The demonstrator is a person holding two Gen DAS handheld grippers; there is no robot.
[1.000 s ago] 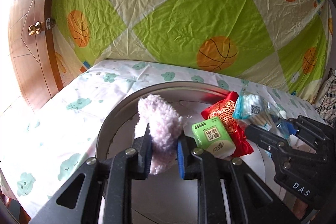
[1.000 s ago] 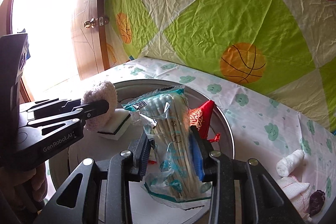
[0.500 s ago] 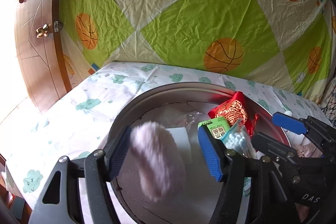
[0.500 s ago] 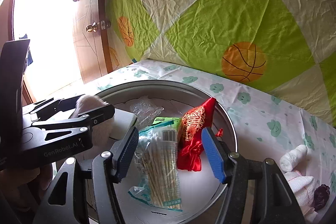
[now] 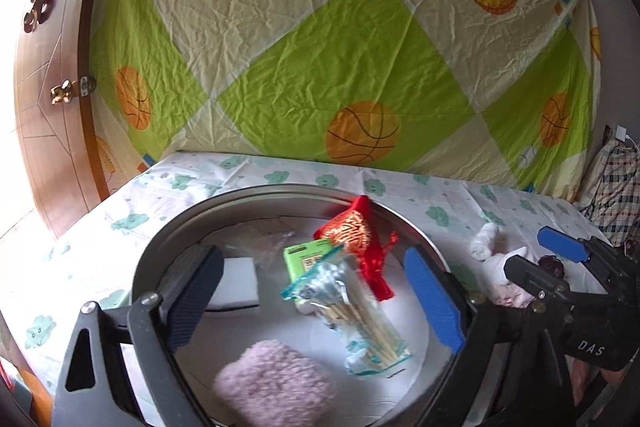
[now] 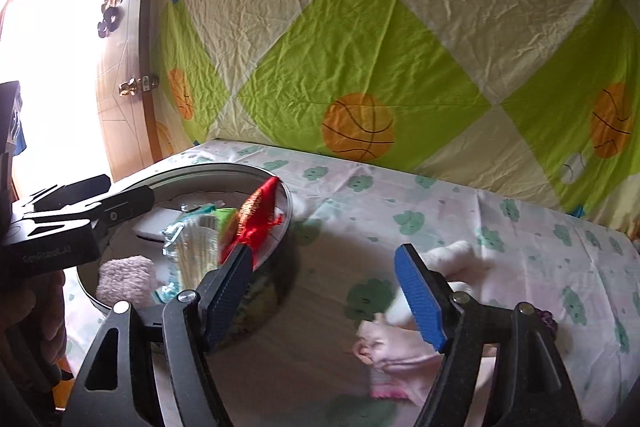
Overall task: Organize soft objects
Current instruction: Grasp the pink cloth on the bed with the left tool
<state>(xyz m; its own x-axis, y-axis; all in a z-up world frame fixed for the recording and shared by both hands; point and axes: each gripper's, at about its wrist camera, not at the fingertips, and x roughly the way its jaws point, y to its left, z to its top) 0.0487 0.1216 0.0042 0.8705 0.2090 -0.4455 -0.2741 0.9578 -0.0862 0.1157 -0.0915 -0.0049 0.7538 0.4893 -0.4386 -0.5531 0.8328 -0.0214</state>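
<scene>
- Left wrist view: the left gripper (image 5: 312, 301) stands with its jaws spread wide over the round metal basin (image 5: 160, 243). The jaws have just been opening. Nothing is pressed between the pads.
- The pink fluffy pad (image 5: 276, 383) lies on the basin floor at the near edge, below the jaw gap and clear of both pads.
- The cotton swab bag (image 5: 356, 311) lies on the basin floor toward the right side, tilted, with its top end over the green tissue pack (image 5: 306, 257).
- The red embroidered pouch (image 5: 360, 235) leans against the far right wall of the basin, just beside the green tissue pack.
- A white sponge block (image 5: 238, 281) rests at the left side of the basin floor, partly behind the left finger.
- Right wrist view: the right gripper (image 6: 324, 297) is unclenched and holds nothing. Its jaws have just been opening. It sits over the cloud-print sheet (image 6: 440, 211), just to the right of the basin rim.
- A white rolled cloth (image 6: 448, 259) and a pink cloth bundle (image 6: 384, 355) lie on the sheet near the right finger. Motion blur hides their detail.
- A hand (image 6: 36, 307) grips the left tool at the left edge of the right wrist view.
</scene>
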